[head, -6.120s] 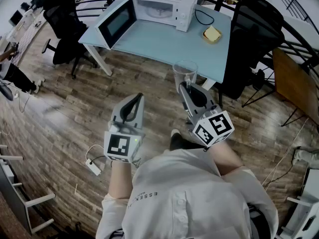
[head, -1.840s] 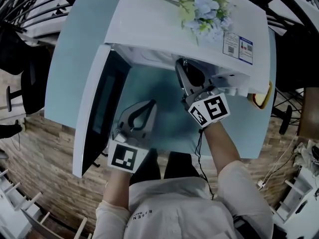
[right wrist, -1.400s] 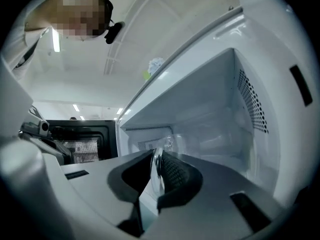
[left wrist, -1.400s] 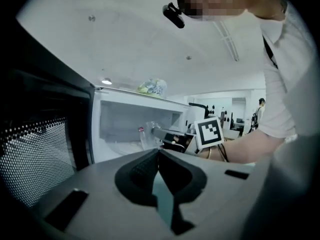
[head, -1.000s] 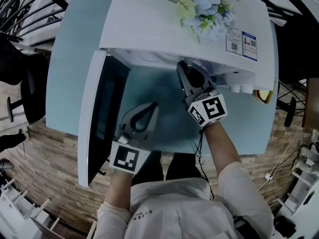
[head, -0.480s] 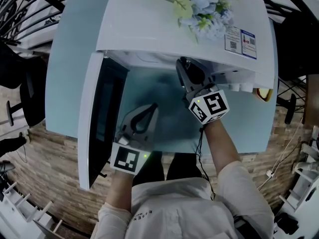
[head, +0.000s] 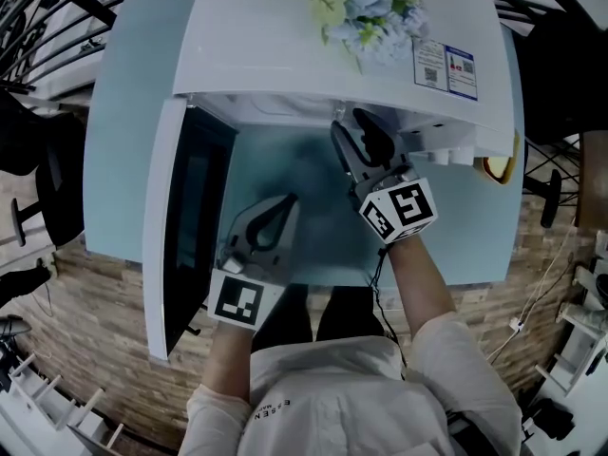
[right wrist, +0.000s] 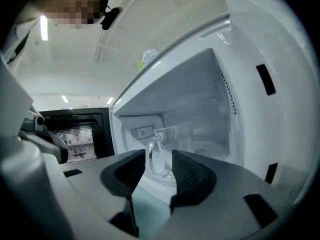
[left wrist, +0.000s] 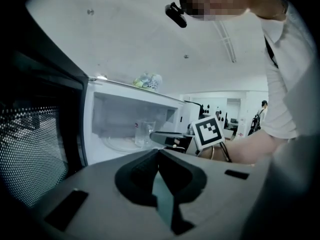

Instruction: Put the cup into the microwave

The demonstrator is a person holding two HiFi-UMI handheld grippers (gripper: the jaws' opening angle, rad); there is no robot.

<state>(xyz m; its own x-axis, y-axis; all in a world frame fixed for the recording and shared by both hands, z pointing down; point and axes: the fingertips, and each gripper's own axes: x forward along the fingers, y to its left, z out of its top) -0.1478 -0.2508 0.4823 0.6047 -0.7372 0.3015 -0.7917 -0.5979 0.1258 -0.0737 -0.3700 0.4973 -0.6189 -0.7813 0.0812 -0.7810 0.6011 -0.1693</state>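
The clear glass cup (right wrist: 170, 149) stands inside the white microwave (head: 313, 60) on its glass turntable (left wrist: 120, 143); the left gripper view also shows the cup (left wrist: 144, 134). My right gripper (right wrist: 159, 160) reaches into the oven's mouth. Its jaws have just been opening and stand open, with the cup's handle (right wrist: 151, 159) between the pads and a gap on each side. In the head view the right gripper (head: 353, 133) disappears under the microwave's top, which hides the cup. My left gripper (left wrist: 158, 153) is shut and empty, held low before the oven, beside the open door (head: 185, 226).
The microwave door hangs open to the left, its mesh window (left wrist: 30, 154) close to my left gripper. Artificial flowers (head: 375, 12) lie on the microwave's top. The oven stands on a pale blue table (head: 119, 122). A yellow dish (head: 499, 167) sits at the right edge.
The right gripper's jaws have spread apart inside the oven's mouth, letting go of the cup. Both hands have stayed about where they were.
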